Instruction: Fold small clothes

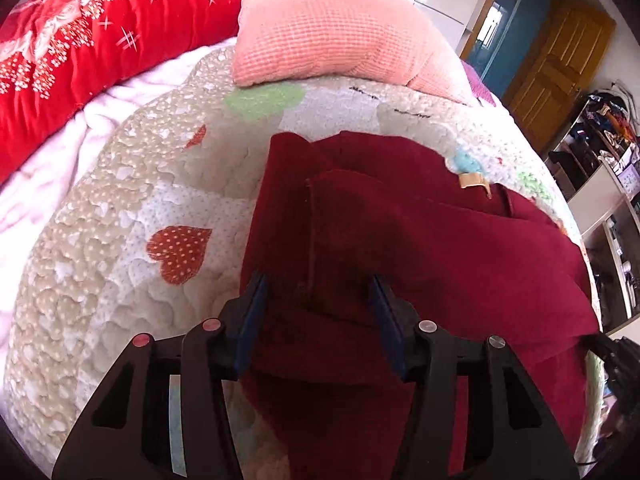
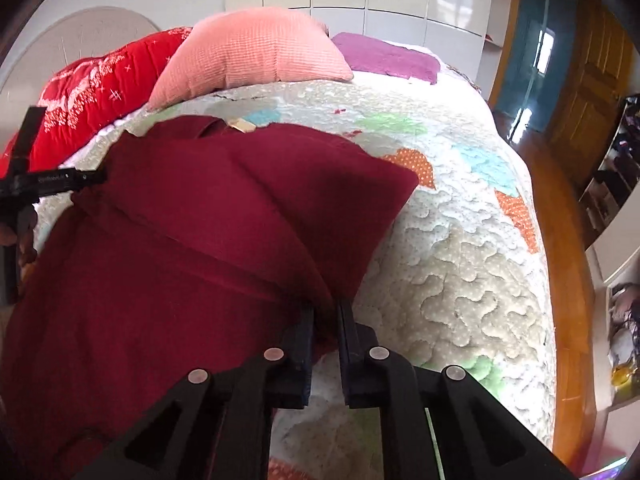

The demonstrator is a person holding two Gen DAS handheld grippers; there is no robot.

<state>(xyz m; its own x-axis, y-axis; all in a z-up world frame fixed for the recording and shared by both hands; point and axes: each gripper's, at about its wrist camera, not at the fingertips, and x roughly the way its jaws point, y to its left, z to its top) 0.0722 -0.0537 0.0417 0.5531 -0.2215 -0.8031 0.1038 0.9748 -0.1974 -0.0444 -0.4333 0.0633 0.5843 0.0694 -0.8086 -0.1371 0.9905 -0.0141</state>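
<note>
On the quilted bedspread, roughly mid-bed, there's one dark red garment lying partly folded, with a small tan label showing at its far edge. Its near right corner sits toward the bed's right side, and its left part spreads toward the near left edge.

The right gripper has its fingers nearly closed, pinching a fold of the red fabric at that near right corner. The left gripper is about half open, fingers straddling a seam of the same garment without pressing on it as far as I can tell. Its black body also shows at the left edge of the right wrist view.

Count-wise: one pink pillow at the head end of the bed, one red blanket with white sparkles bunched along the far left side, one purple cloth near the far right corner. Off the bed's right side there are open shelves stuffed with stuff too small to make out.
</note>
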